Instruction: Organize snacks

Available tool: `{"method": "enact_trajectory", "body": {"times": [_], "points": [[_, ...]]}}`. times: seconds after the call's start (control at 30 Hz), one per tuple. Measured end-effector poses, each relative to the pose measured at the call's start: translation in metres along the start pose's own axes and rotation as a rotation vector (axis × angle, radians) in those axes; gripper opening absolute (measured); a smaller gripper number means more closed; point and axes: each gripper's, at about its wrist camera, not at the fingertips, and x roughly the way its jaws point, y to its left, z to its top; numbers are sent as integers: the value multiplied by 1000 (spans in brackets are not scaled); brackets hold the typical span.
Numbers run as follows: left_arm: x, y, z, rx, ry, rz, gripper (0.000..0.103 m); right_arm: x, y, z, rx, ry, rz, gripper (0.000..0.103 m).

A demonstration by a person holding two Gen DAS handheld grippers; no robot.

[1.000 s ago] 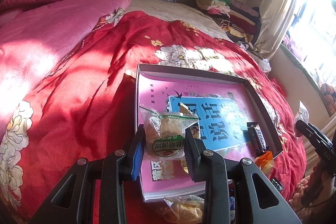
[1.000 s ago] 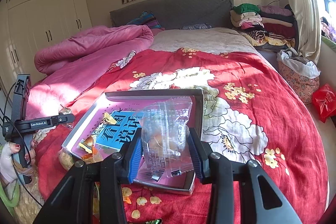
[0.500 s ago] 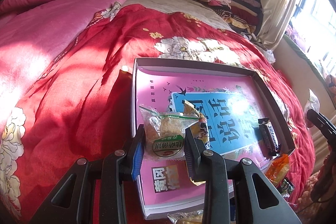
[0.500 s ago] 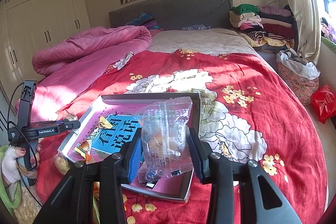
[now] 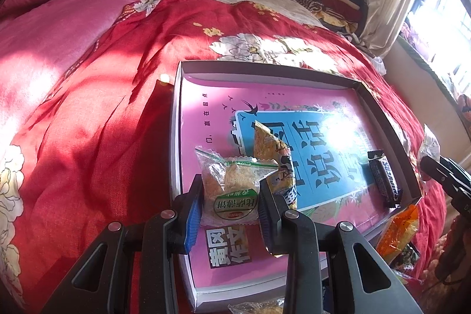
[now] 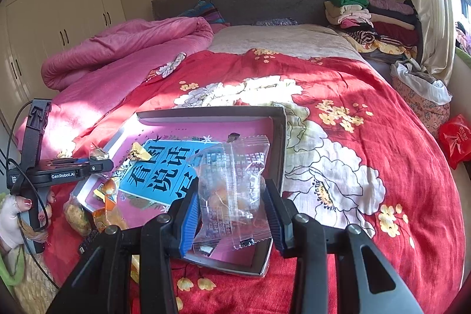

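I have a snack in each hand and both hang over the box [image 5: 176, 119] on the red bedspread [image 5: 88, 114]. My left gripper [image 5: 231, 200] is clamped on the green-labelled cake packet [image 5: 232, 187], pads pressing its two sides, above the near left part of the box. My right gripper [image 6: 232, 205] is clamped on a clear packet [image 6: 232, 190] with something orange inside, above the box's near right corner [image 6: 265, 264].

To do this step well, I judge each packet should go down flat on a bare patch of the pink box floor [image 5: 206, 105] before the jaws part. Two snacks already lie in there: a yellow packet [image 5: 270, 149] just beside my left one, and a dark bar [image 5: 382, 178] along the right wall. I would steer my left packet toward the free left strip so it does not land on the yellow one (the wrappers look slippery, so they could slide). The right packet hangs close to the rim, so I would carry it a little further in, or it may tip out onto the bedspread.

More snacks lie outside the box near its front edge, an orange packet [image 5: 397, 228] among them, so the task is only partly done.
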Motion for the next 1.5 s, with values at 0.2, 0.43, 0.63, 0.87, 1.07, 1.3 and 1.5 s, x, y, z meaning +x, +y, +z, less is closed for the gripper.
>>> {"method": "enact_trajectory", "body": {"times": [0.2,0.43,0.63,0.87,1.07,1.3,1.5], "points": [[4,-5,-4,17,19,-10,35,7,-3,-6,12,32,-9,42],[6,-12,-7,35,34,-24,35,11,-2,-7,2,49,-13,42],[7,-17,-10,47,41,-37,35,13,4,-6,-17,41,9,42],[8,-24,-12,63,50,-58,35,20,5,-11,-15,76,10,42],[7,-30,-14,82,51,-68,35,23,14,-14,-45,86,28,42],[6,-33,-15,89,55,-91,35,25,17,-17,-54,91,22,42],[6,-37,-16,99,55,-105,35,24,24,-17,-76,84,60,42]]}}
